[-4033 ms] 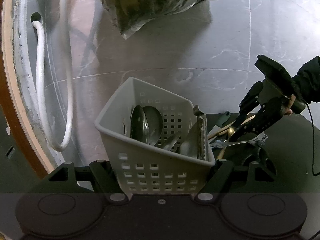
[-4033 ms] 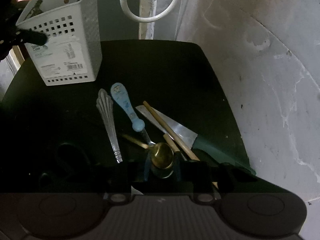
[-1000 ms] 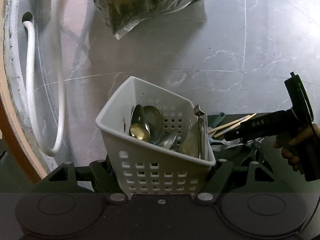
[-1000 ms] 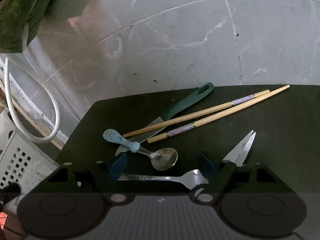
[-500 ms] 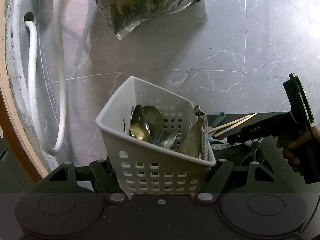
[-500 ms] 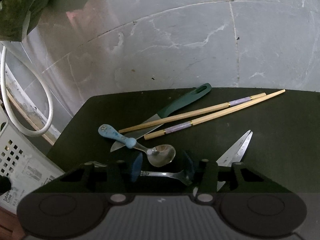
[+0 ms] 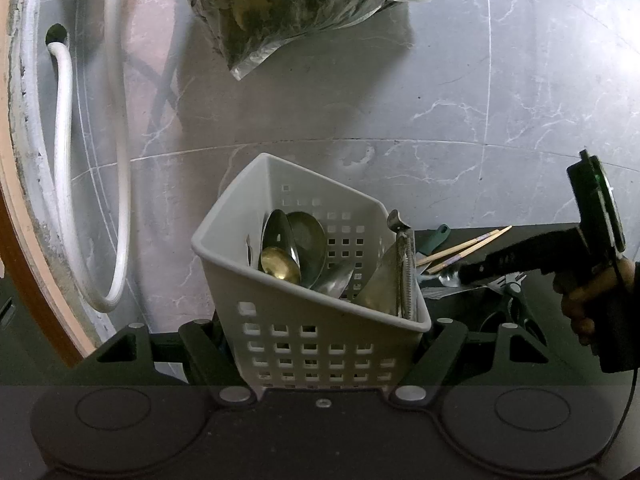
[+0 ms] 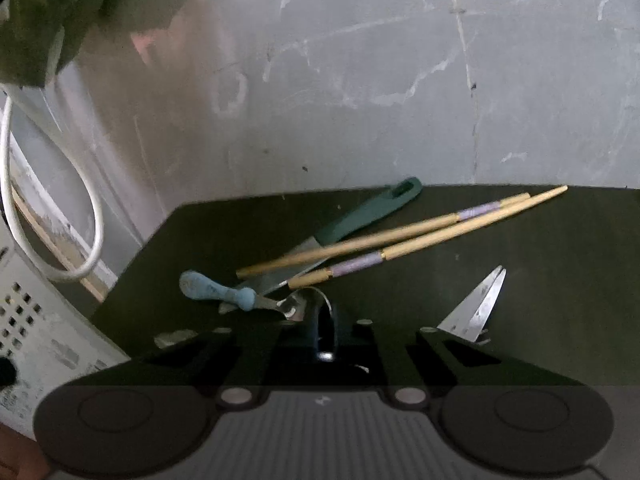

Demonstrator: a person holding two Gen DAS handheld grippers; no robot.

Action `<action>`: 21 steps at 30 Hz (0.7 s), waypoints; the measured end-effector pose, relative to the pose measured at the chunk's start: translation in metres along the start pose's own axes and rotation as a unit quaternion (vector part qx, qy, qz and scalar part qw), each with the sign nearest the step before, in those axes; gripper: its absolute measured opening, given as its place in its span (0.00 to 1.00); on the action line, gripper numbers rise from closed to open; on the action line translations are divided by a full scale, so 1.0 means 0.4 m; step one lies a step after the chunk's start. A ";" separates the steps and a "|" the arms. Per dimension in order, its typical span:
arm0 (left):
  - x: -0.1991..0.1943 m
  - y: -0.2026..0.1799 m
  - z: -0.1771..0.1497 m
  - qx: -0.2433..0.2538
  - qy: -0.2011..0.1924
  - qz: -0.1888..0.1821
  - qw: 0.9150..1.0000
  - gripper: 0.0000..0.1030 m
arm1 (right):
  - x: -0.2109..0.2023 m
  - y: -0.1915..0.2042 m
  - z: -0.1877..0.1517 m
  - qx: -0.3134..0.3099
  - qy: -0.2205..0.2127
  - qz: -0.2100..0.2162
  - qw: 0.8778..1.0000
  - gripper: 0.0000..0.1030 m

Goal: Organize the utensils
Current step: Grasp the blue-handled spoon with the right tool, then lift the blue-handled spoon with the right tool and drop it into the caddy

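The right tongs (image 8: pixel 326 334) have just been closing and now stand pressed together low over the dark worktop (image 8: pixel 540 280). The fork that lay between them is hidden behind the fingers, so I cannot tell whether it is pinched; only a pale bit of metal (image 8: pixel 173 337) shows at the left finger's edge. Just ahead lies a blue-handled spoon (image 8: pixel 224 294), its bowl touching the fingertips. Beyond it a green-handled knife (image 8: pixel 360 214) lies under a pair of chopsticks (image 8: pixel 420 236), which slant up to the right. To the right, apart from these, are the scissor blades (image 8: pixel 478 306).

The left tongs (image 7: pixel 324 340) pinch a white perforated basket (image 7: pixel 304 344) by its sides and hold it tilted. Inside stand several spoons (image 7: pixel 304 240), one brass-coloured (image 7: pixel 280 266), along with a flat metal piece (image 7: pixel 404 276) at the right corner. Behind the basket are a grey marbled wall, a white hose (image 7: pixel 64 168) at the left, and a plastic bag (image 7: pixel 304 4) of dark stuff above. A hand (image 7: pixel 592 296) grips the right tool at the right edge.
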State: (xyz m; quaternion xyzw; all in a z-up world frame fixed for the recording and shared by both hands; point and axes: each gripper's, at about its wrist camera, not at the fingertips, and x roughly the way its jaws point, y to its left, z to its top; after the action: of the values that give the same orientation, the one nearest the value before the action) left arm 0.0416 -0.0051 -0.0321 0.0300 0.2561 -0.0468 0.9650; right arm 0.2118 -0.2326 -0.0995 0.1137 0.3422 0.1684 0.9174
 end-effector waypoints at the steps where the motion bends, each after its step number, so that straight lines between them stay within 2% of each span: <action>1: 0.000 0.001 0.000 0.000 0.000 0.000 1.000 0.74 | -0.008 0.003 0.007 -0.002 -0.007 0.000 1.000 0.04; 4: 0.000 0.005 0.001 0.000 -0.002 -0.003 1.000 0.74 | -0.041 0.016 0.037 -0.008 -0.030 0.002 1.000 0.01; 12: 0.007 0.014 -0.004 0.000 -0.009 -0.013 1.000 0.74 | -0.138 0.086 0.128 -0.073 -0.070 -0.014 0.995 0.01; 16: 0.015 0.015 -0.003 0.003 -0.014 -0.020 1.000 0.74 | -0.227 0.142 0.171 -0.115 -0.090 -0.007 0.989 0.01; 18: 0.021 0.014 -0.001 0.005 -0.017 -0.024 1.000 0.74 | -0.295 0.182 0.195 -0.149 -0.107 0.008 0.983 0.01; 21: 0.028 0.009 0.000 0.008 -0.021 -0.030 0.999 0.74 | -0.391 0.261 0.227 -0.227 -0.133 0.033 0.964 0.01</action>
State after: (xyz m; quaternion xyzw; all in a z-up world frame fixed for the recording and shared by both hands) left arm 0.0517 -0.0025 -0.0376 0.0288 0.2362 -0.0786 0.9681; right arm 0.1374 -0.2056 0.0939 -0.0648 0.1662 0.2547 0.9504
